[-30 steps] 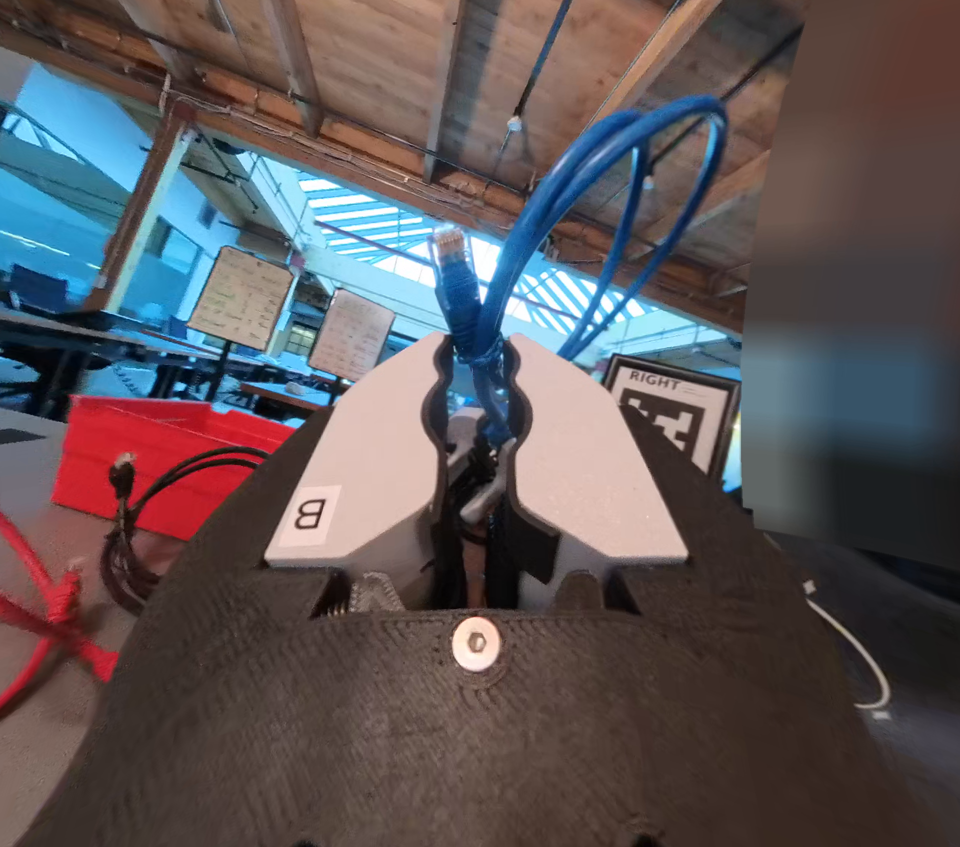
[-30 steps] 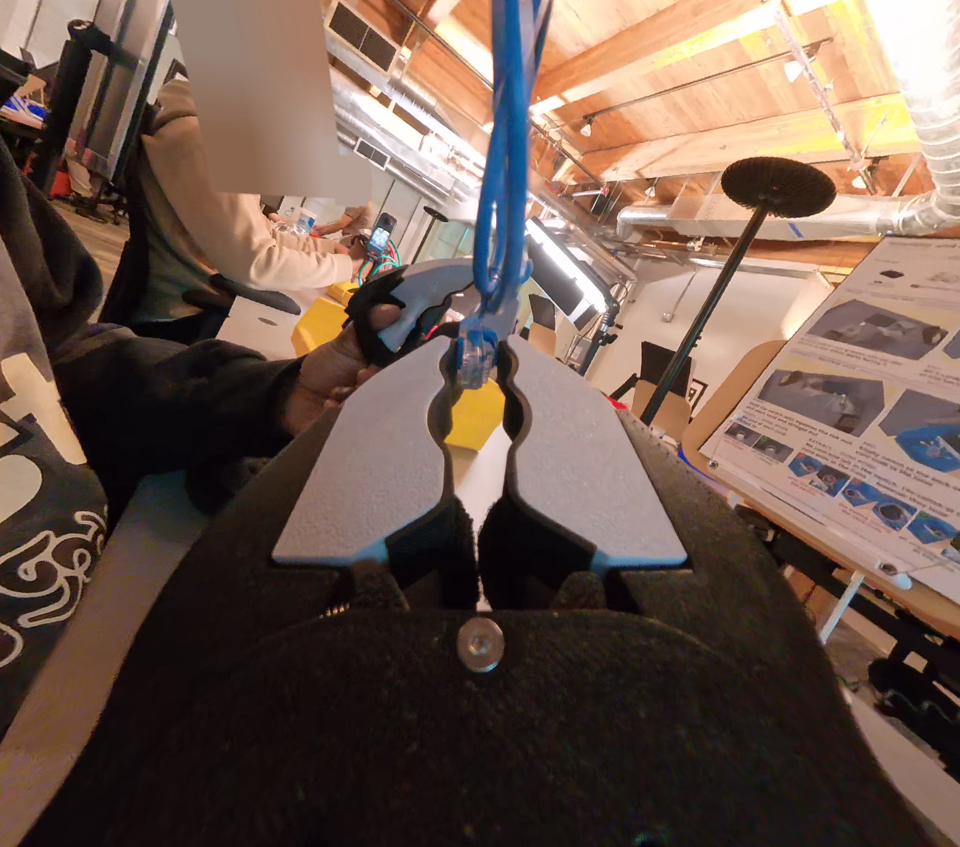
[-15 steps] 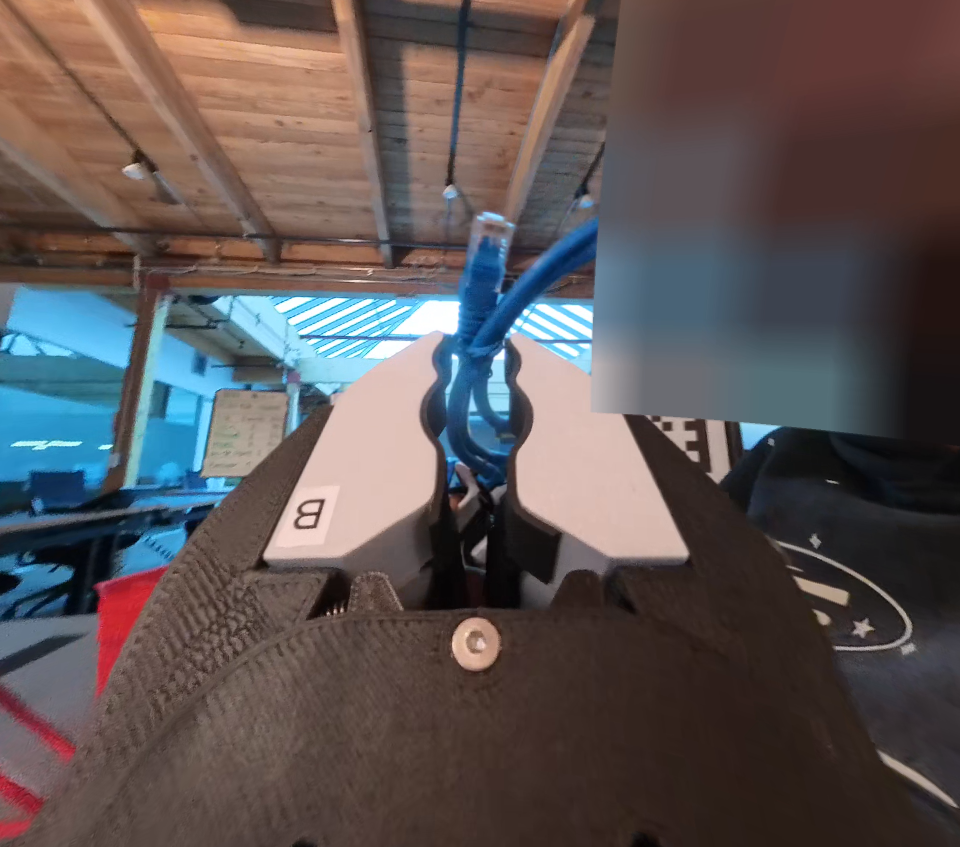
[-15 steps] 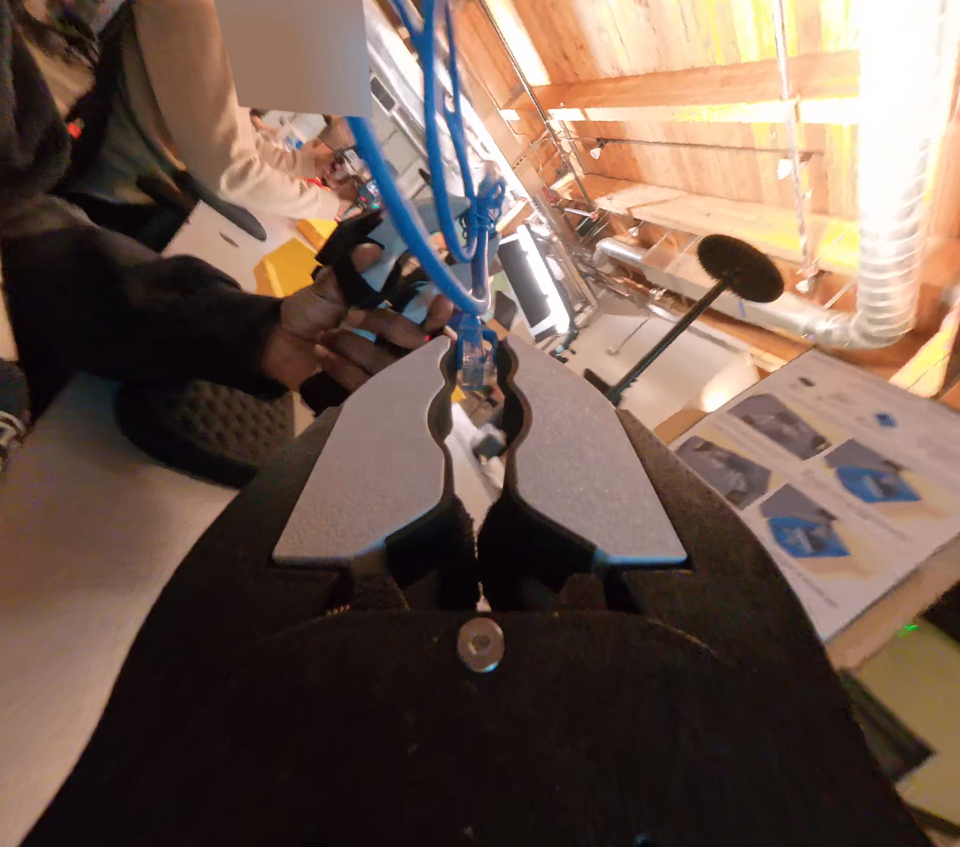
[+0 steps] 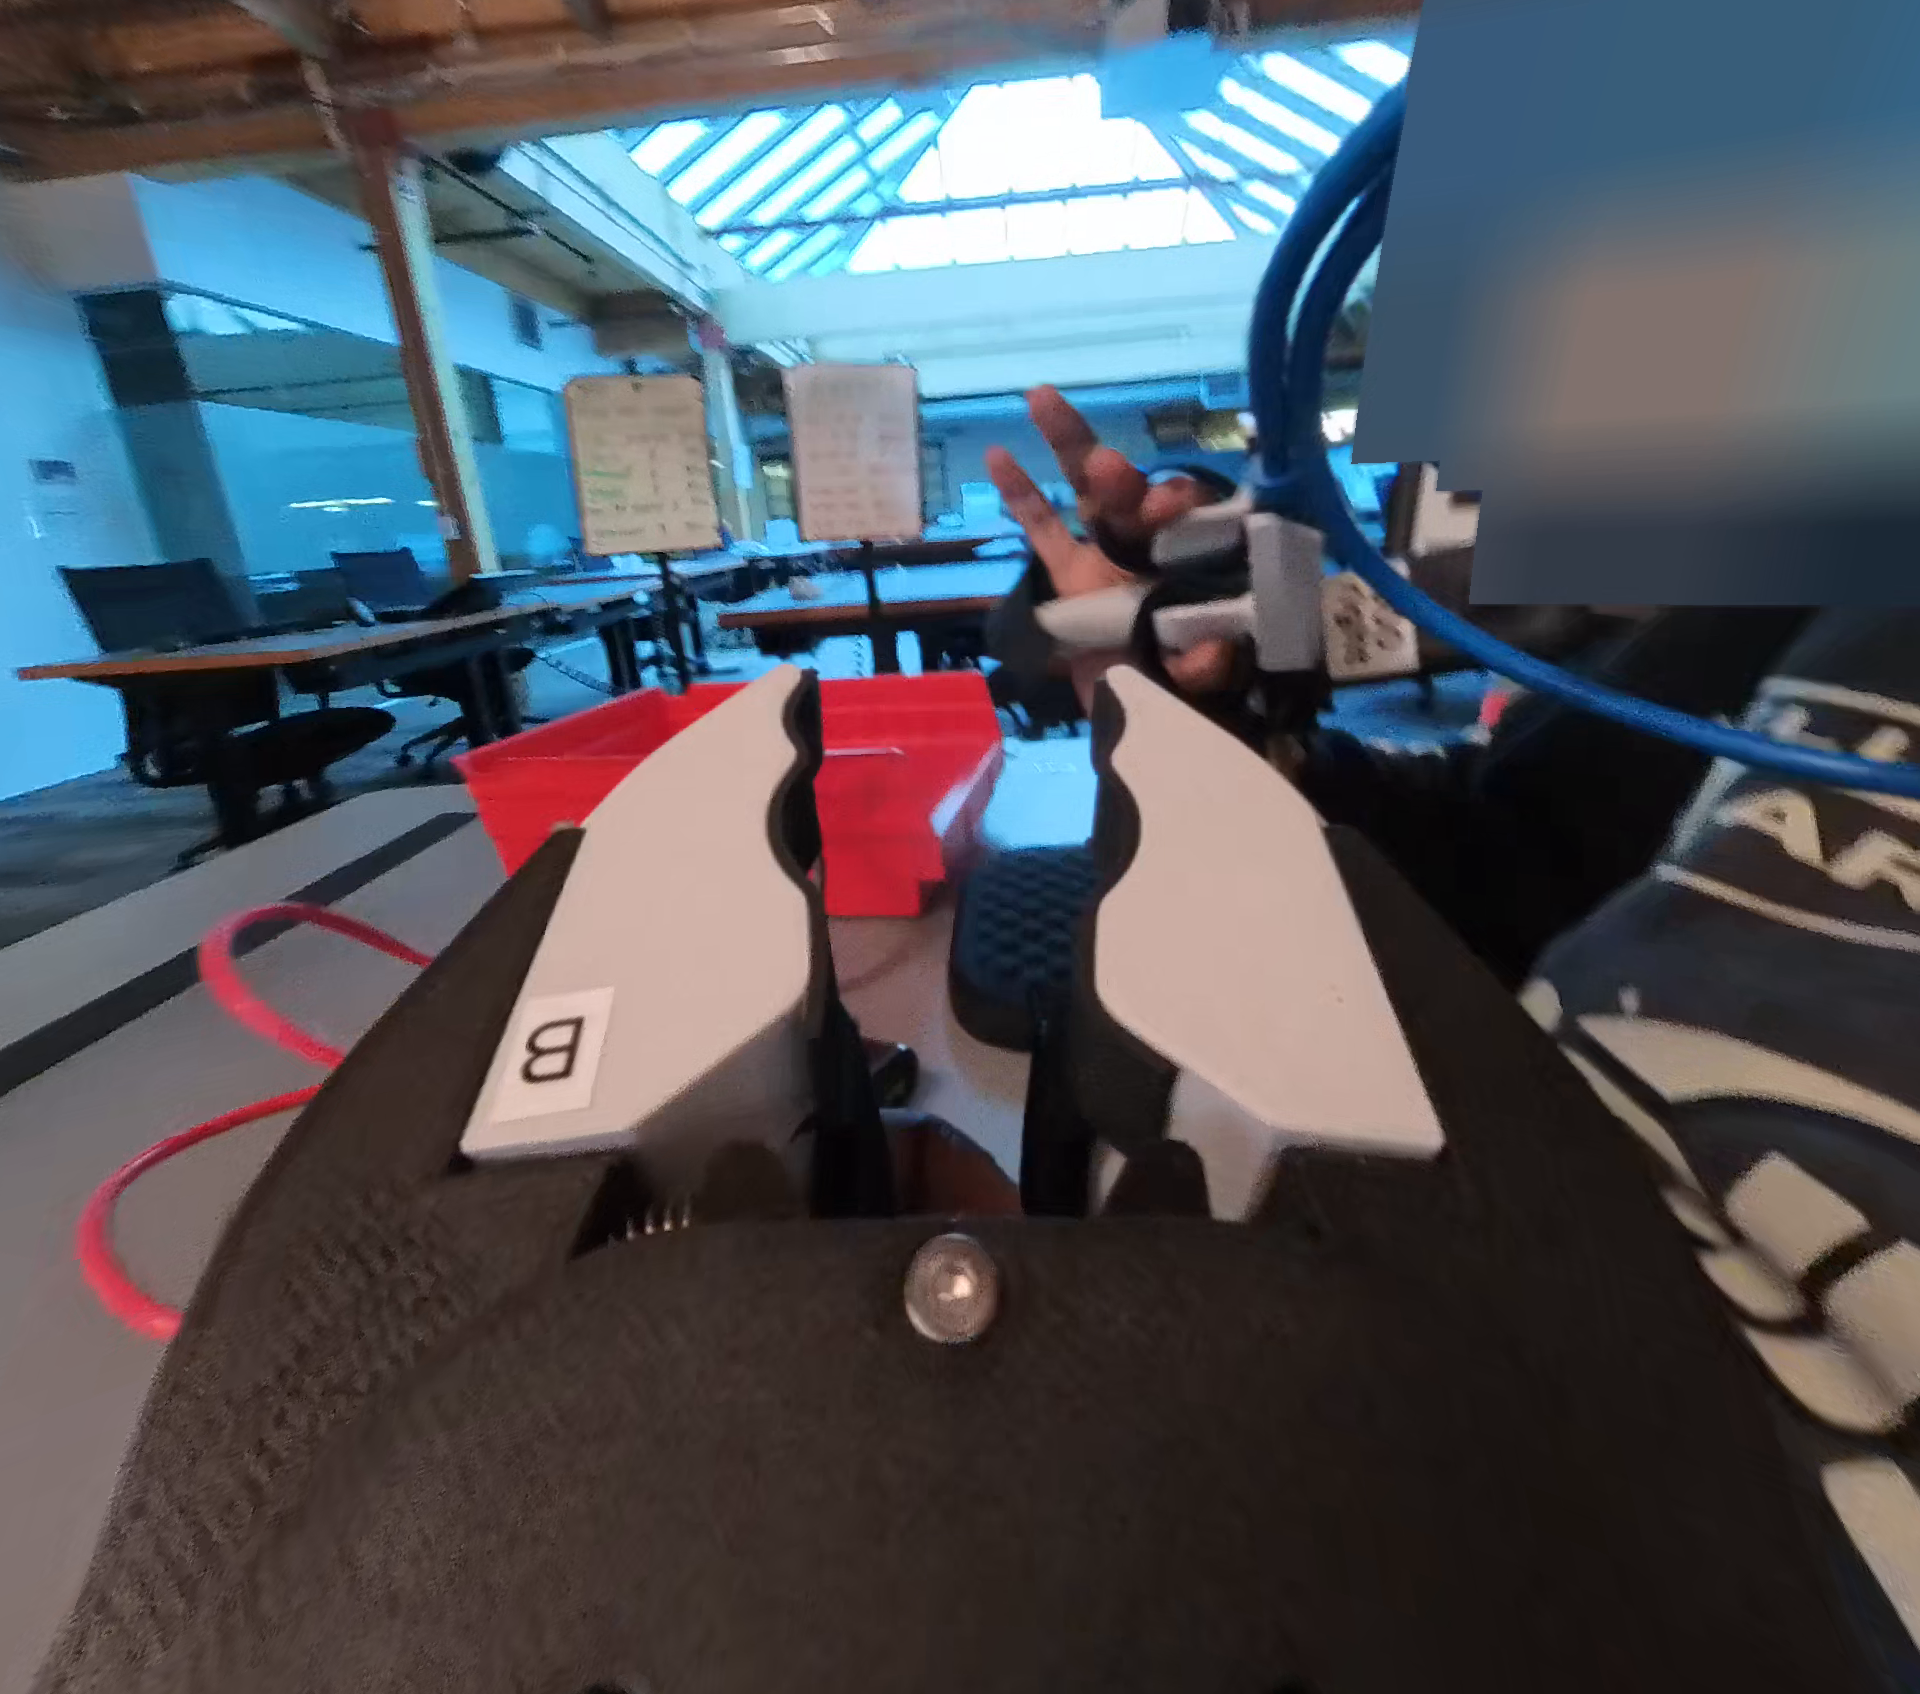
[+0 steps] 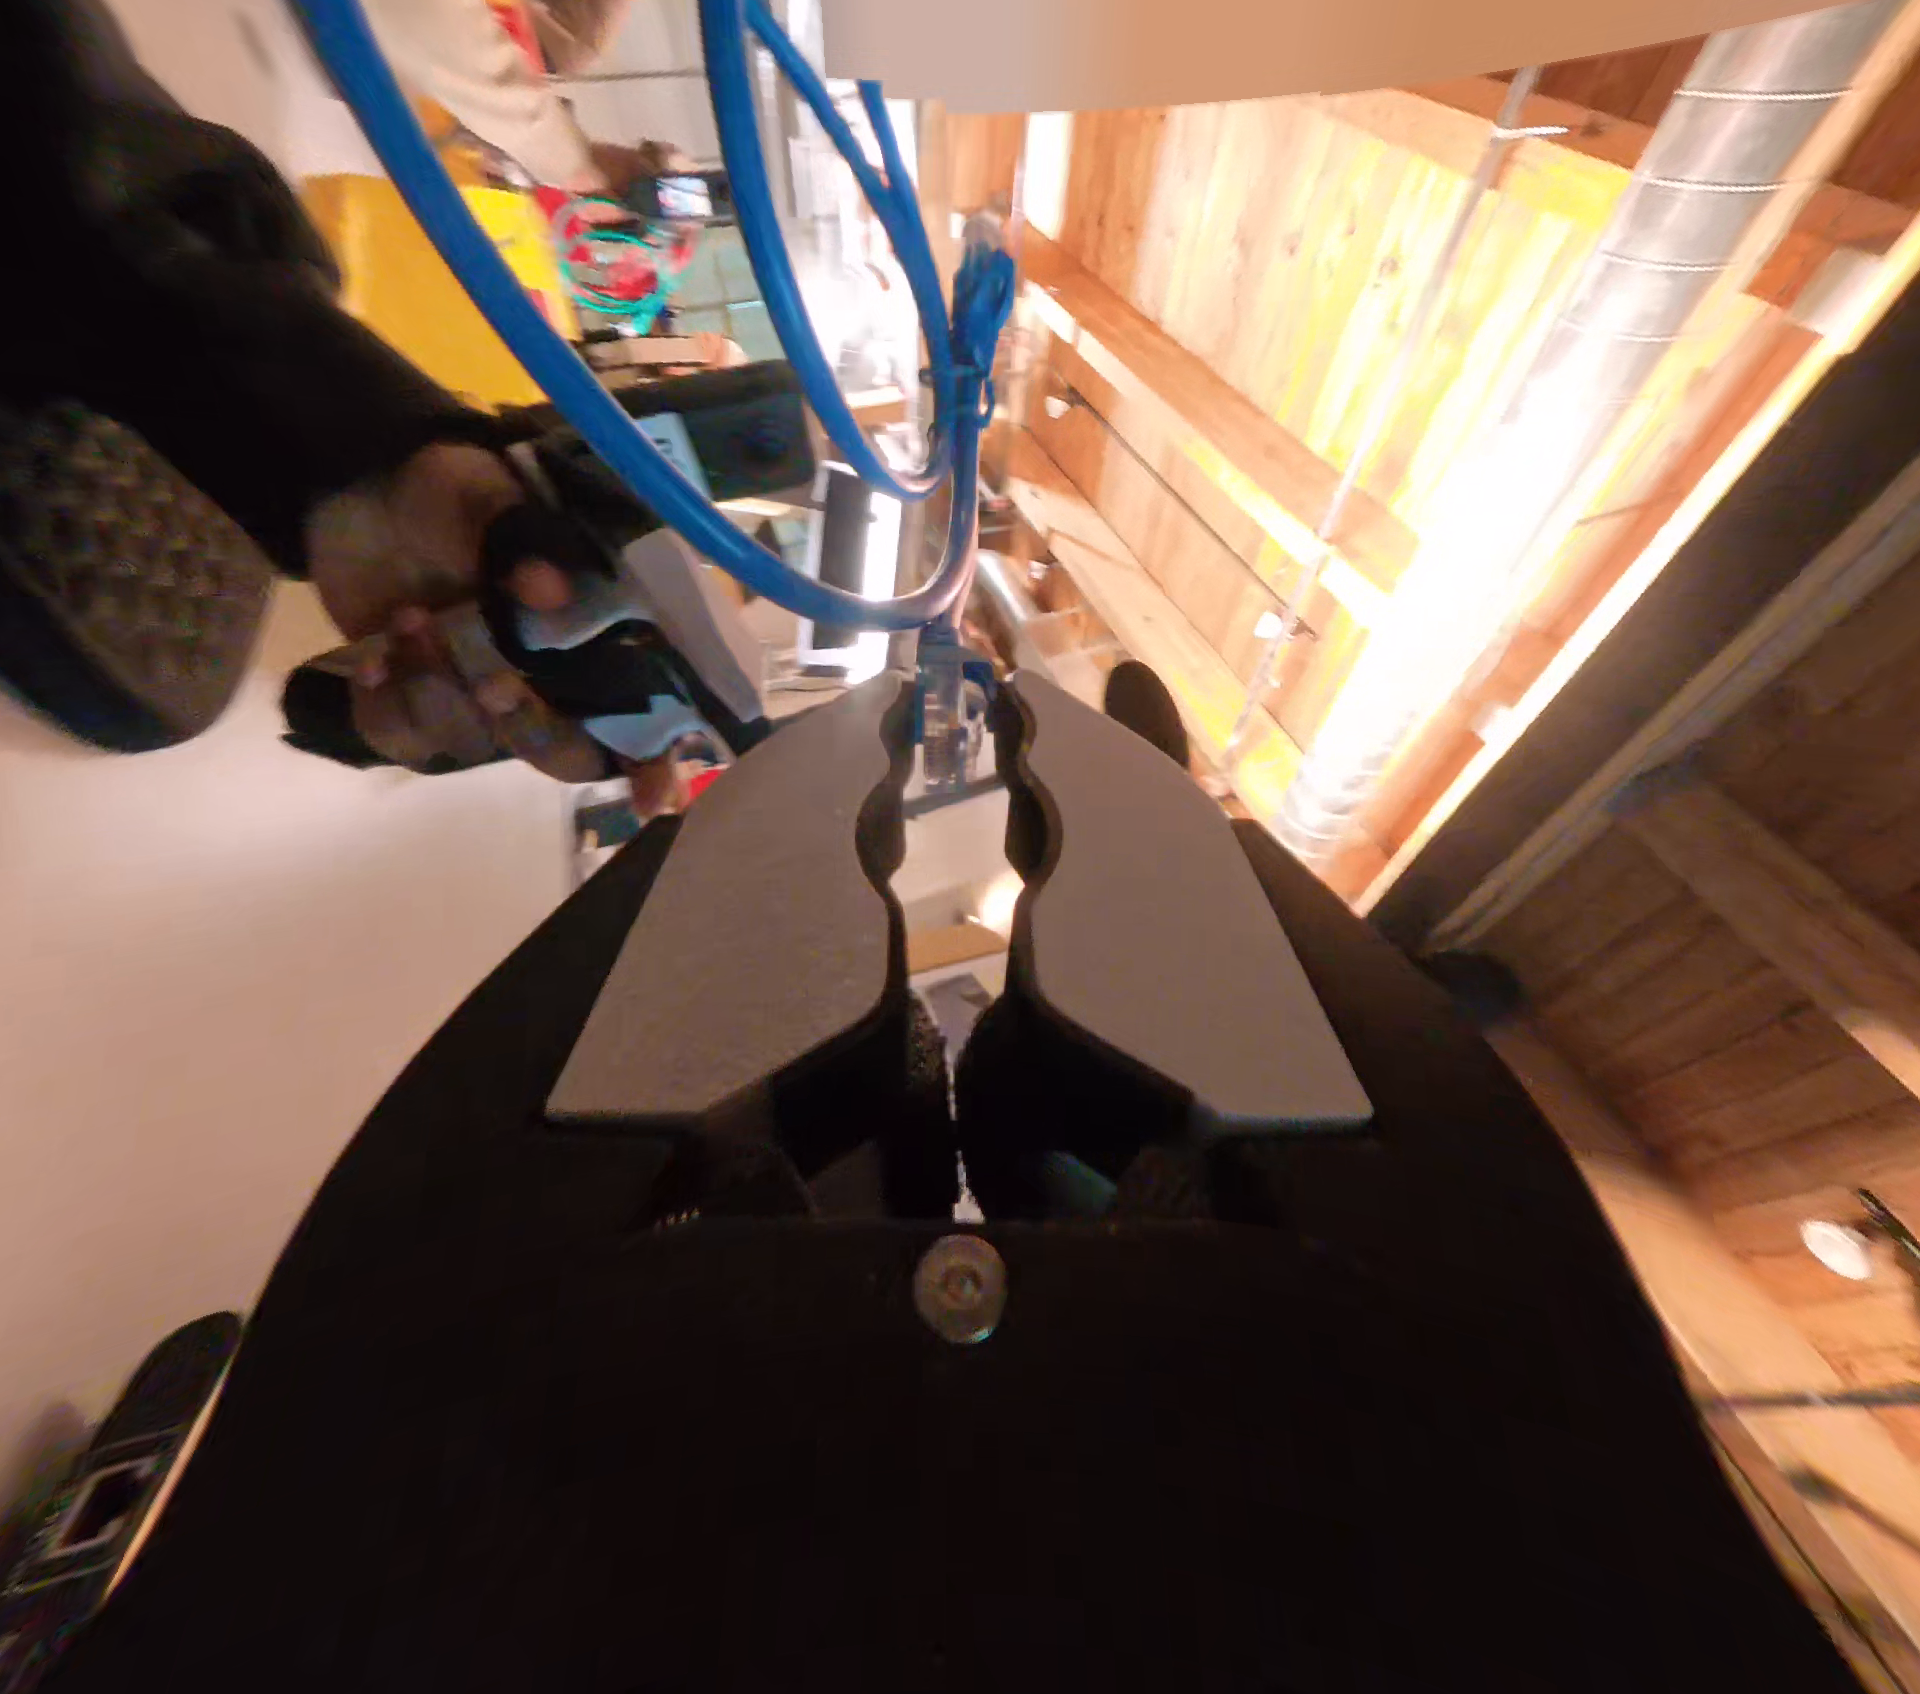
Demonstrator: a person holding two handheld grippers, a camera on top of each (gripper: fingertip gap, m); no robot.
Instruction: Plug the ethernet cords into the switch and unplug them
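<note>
Left wrist view level over the table [image 5: 135, 1073], right wrist view tipped ceilingward, both sharing the blue cord [image 5: 1299, 356] beyond their jaws

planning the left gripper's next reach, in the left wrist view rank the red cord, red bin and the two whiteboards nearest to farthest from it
1. Red cord: on the table, just left of the open left gripper.
2. Red bin: straight ahead on the table, past the fingertips.
3. Whiteboards: far back in the room, ahead and slightly left.

Right gripper [image 6: 948, 709] clamps clear plug [image 6: 943, 714] of blue ethernet cord [image 6: 499, 273].
</note>
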